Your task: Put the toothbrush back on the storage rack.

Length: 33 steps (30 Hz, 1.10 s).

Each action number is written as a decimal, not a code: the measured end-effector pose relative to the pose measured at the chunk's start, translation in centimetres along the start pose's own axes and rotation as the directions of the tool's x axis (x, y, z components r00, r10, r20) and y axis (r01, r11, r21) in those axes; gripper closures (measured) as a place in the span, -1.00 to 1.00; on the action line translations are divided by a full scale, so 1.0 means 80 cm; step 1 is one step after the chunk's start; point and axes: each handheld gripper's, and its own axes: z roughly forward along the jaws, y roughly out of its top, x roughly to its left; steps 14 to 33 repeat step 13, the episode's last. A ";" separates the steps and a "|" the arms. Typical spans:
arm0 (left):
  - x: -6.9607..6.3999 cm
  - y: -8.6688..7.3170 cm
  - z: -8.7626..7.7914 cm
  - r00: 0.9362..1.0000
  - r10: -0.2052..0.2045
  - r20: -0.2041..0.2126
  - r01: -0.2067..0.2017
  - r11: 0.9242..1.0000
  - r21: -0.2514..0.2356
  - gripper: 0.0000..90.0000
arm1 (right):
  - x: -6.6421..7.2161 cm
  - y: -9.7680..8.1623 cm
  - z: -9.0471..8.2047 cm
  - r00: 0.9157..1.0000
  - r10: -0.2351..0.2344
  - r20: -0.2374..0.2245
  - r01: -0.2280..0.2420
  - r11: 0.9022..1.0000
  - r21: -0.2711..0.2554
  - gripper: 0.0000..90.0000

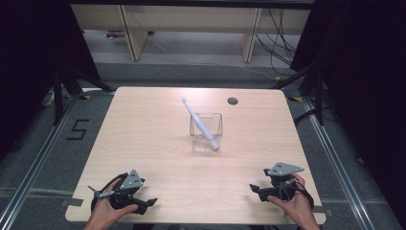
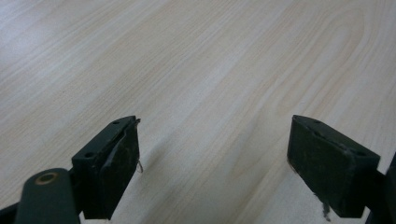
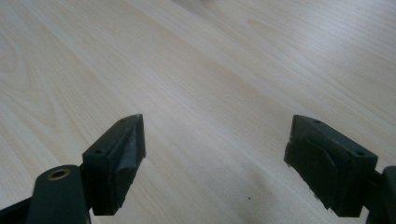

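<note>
Both claws, left (image 1: 149, 203) and right (image 1: 254, 188), gape apart, seemingly resting on the table (image 1: 158, 143).

table (image 1: 143, 134): pale matt wood; container (image 1: 206, 132): clear glossy plastic; toothbrush (image 1: 198, 122): white plastic

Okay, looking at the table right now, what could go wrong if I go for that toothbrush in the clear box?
The toothbrush leans out of the clear box, so tugging it could tip or drag the light box. The box's transparent walls are hard to judge, so a jaw may knock them. Both the left gripper and the right gripper sit open at the near edge, a long reach away.
</note>
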 end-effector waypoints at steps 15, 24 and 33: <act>0.000 -0.002 0.003 1.000 -0.026 -0.003 0.026 1.000 -0.002 -0.63 | -0.004 0.001 0.003 0.999 -0.040 -0.014 0.040 0.999 -0.010 -0.55; 0.000 -0.002 0.003 1.000 -0.026 -0.003 0.026 1.000 -0.002 -0.63 | -0.004 0.001 0.003 0.999 -0.040 -0.014 0.040 0.999 -0.010 -0.55; 0.000 -0.002 0.003 1.000 -0.026 -0.003 0.026 1.000 -0.002 -0.63 | -0.004 0.001 0.003 0.999 -0.040 -0.014 0.040 0.999 -0.010 -0.55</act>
